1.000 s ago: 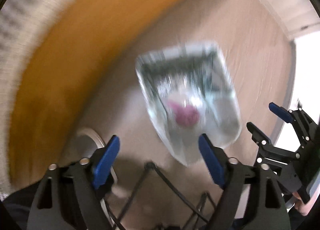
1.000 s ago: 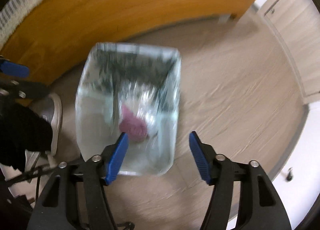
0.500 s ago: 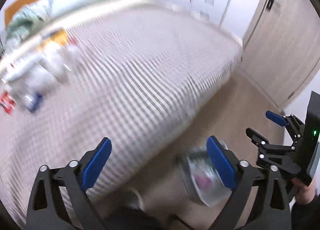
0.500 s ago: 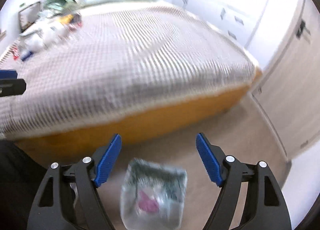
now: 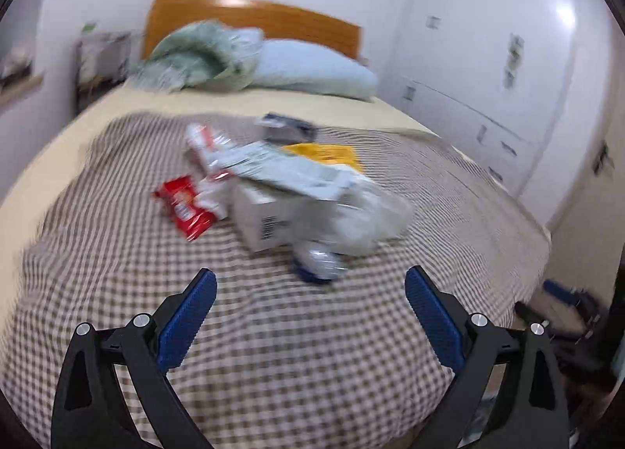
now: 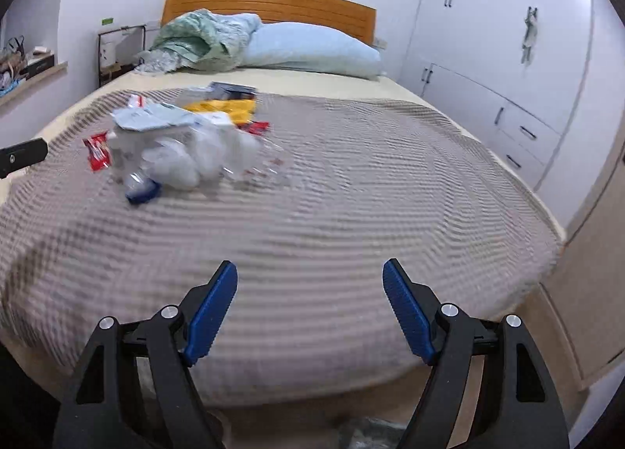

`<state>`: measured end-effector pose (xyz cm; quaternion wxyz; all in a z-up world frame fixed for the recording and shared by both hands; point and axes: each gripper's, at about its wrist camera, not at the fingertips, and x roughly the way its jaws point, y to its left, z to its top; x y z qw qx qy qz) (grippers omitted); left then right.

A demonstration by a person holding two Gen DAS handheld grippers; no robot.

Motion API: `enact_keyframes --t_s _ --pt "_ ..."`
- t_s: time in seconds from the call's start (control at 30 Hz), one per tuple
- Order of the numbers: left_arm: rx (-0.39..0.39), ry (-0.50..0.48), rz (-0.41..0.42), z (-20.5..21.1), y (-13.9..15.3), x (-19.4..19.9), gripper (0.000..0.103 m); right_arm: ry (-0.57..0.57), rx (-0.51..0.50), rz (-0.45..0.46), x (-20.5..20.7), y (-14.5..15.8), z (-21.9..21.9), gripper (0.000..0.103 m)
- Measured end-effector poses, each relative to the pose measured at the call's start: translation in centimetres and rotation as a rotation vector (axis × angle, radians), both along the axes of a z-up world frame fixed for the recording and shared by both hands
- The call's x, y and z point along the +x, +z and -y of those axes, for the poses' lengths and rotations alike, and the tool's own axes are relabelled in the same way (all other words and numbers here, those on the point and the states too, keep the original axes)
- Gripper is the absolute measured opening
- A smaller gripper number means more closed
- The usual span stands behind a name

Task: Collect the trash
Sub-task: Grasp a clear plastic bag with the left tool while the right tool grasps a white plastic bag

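Trash lay in a loose heap on the checked blanket of the bed, a little above the middle of the left wrist view and in the upper left of the right wrist view. In the heap a red snack wrapper sat at the left edge, touching a pale cardboard box with a barcode on its side. A flat grey-white packet leaned across the top of the box, and a yellow bag showed just behind it. Crumpled clear plastic spread to the right of the box, with a blue-ended piece at the near edge of the heap. A dark small package lay behind the rest, nearer the pillows. Motion blur softened all of these, so finer detail could not be told.

The left tongs hung over the blanket in the lower part of the frame, released, their blue pads spread wide with nothing between them. The right tongs were likewise released and empty, over bare blanket well apart from the heap.

Beyond the trash, a light blue pillow and a bunched green quilt rested against the wooden headboard. White wardrobe doors filled the right side of the frame.
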<state>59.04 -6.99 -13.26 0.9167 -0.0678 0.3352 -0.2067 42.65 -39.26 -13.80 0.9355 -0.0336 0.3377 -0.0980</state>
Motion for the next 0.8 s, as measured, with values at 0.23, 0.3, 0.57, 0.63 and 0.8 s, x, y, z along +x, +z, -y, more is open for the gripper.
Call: enact_keyframes --t_s 0.23,0.3,0.57,0.63,0.8 --pt "-0.03 0.036 -0.146 -2.4 -3.6 3.5 0.095 0.067 0.127 0.046 8.3 -0.5 -4.9 0.074" --pt "-0.011 0.046 -0.162 -2.6 -4.2 4.0 0.095 0.081 0.139 0.015 10.9 -0.8 -5.4 0.074" --pt "-0.156 0.035 -0.25 -2.1 -6.3 7.5 0.095 0.104 0.168 -0.11 18.2 -3.8 -5.6 0.074" --pt "-0.127 -0.003 -0.24 -0.5 -6.6 8.2 0.095 0.151 0.225 -0.138 17.9 -4.6 -5.1 0.035" --pt "-0.003 -0.082 -0.251 3.4 -7.3 9.4 0.088 0.151 0.318 -0.087 15.0 -2.5 -2.4 0.009"
